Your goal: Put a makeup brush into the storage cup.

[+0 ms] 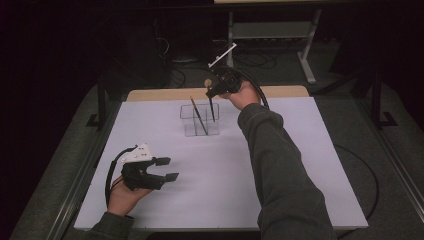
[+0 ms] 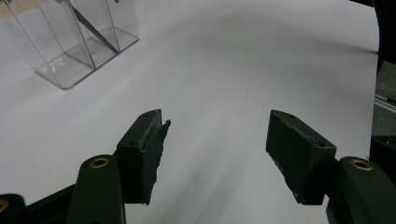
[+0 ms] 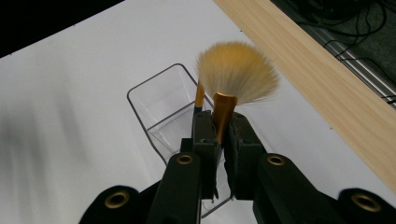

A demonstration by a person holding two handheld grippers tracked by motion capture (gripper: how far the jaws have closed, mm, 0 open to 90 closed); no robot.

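The right gripper (image 3: 223, 135) clenches a fluffy fan brush (image 3: 236, 70) (copper ferrule) above the clear plastic holder (image 1: 199, 120) on the white desk (image 1: 300, 165); the left gripper (image 2: 215, 154) fingers stand released.

No text, label, brand or number could be read anywhere in these views. The surface and everything on it carried no legible marking.

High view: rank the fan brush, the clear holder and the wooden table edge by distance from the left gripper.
From the left gripper:
1. Clear plastic two-compartment holder, mid-table.
2. Tan-bristled fan brush with a dark handle, above the holder's right compartment.
3. Light wooden table edge strip, at the far side.
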